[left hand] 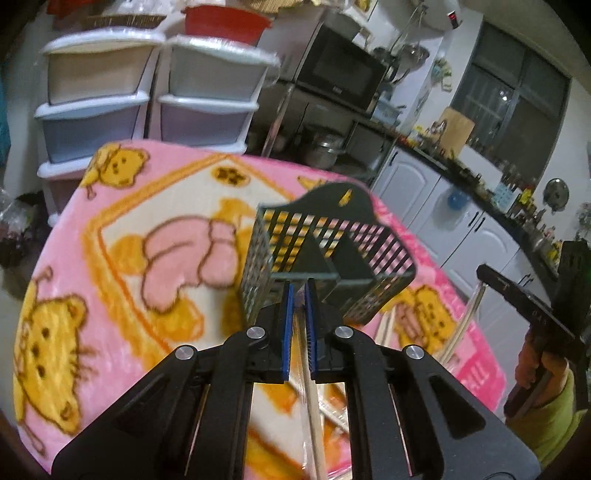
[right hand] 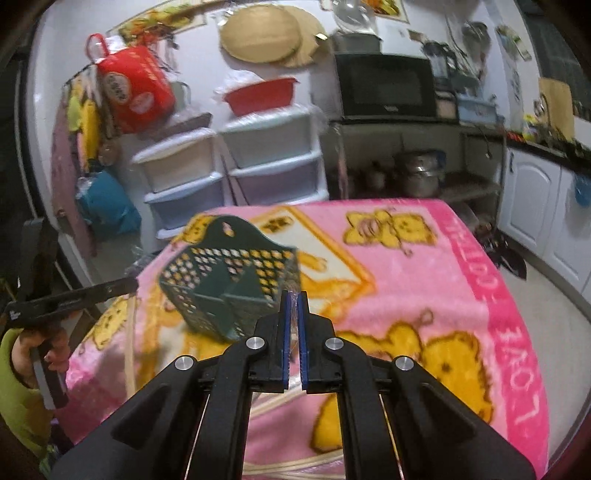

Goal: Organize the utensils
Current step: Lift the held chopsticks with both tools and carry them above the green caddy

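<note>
- Left wrist view, nearest: left gripper (left hand: 300,291) with jaws drawn nearly together; a pale chopstick (left hand: 314,406) pinched between the blue pads (left hand: 289,332), its shaft running back under the gripper towards the camera, clear wrapping blurred about it
- Only this view shows loose chopsticks (left hand: 384,328) lying on the blanket (left hand: 147,206) just right of the gripper, in clear wrap; number not countable through blur
- Also only here: the right gripper (left hand: 484,273) seen from the side at the right edge, a thin pale stick hanging from its tip; the hand (left hand: 532,365) gripping its handle, green sleeve (left hand: 554,410) below
- Right wrist view, nearest: right gripper's jaws almost closed; something thin and clear-wrapped caught between its pads (right hand: 283,328), too blurred to name from this side
- Only this view shows the left gripper's body at the left edge, held by a hand in a green sleeve, and the pink border of the blanket with lettering
- Utensil basket (left hand: 325,254): one, dark green plastic, lattice walls, peaked back plate with a hanging slot, dividers inside making compartments; stands on the blanket just beyond both sets of fingertips, tilted in frame; looks empty
- Count: two grippers, one basket, one pink cartoon-bear blanket
- Farther: two stacks of plastic drawers (left hand: 147,92), one red basin (left hand: 225,22) on top, one black microwave (right hand: 388,85) on a metal rack, white cabinets (left hand: 443,206) along the counter
</note>
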Demonstrator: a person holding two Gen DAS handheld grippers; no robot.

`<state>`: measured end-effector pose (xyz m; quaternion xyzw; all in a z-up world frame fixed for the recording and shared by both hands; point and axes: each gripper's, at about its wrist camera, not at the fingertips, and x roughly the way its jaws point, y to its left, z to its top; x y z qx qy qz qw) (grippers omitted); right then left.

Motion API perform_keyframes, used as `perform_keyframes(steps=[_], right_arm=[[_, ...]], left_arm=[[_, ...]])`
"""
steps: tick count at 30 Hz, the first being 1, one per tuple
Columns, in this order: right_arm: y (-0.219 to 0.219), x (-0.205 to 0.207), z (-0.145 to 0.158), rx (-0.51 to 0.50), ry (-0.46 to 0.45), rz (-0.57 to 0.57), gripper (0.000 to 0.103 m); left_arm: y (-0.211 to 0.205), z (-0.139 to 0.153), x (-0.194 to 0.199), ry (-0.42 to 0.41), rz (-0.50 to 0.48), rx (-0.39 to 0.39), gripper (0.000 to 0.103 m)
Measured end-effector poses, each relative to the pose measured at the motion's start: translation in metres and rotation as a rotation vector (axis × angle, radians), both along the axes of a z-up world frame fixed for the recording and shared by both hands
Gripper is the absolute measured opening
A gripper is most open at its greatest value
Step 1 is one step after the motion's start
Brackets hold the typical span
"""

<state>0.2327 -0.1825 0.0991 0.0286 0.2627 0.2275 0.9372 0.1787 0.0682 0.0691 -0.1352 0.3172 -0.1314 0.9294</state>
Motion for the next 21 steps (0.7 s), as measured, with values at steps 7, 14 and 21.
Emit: perform_keyframes(steps=[7,14,21], right_arm=[[0.018,-0.012,0.025,-0.01,-0.065,0.061,0.003],[0.029,-0.02,0.047,-0.007,-0.12,0.094,0.003],[0.035,-0.018,0.067,0.009,-0.165,0.103,0.003]], left_arm=[[-0.006,0.035,-0.009,-0.088,-0.02,-0.031,0.003],[-0.01,0.062,-0.01,-0.16,-0.026,-0.044,0.003],[-0.015,0.086,-0.008,-0.225,-0.022,-0.044,0.002]])
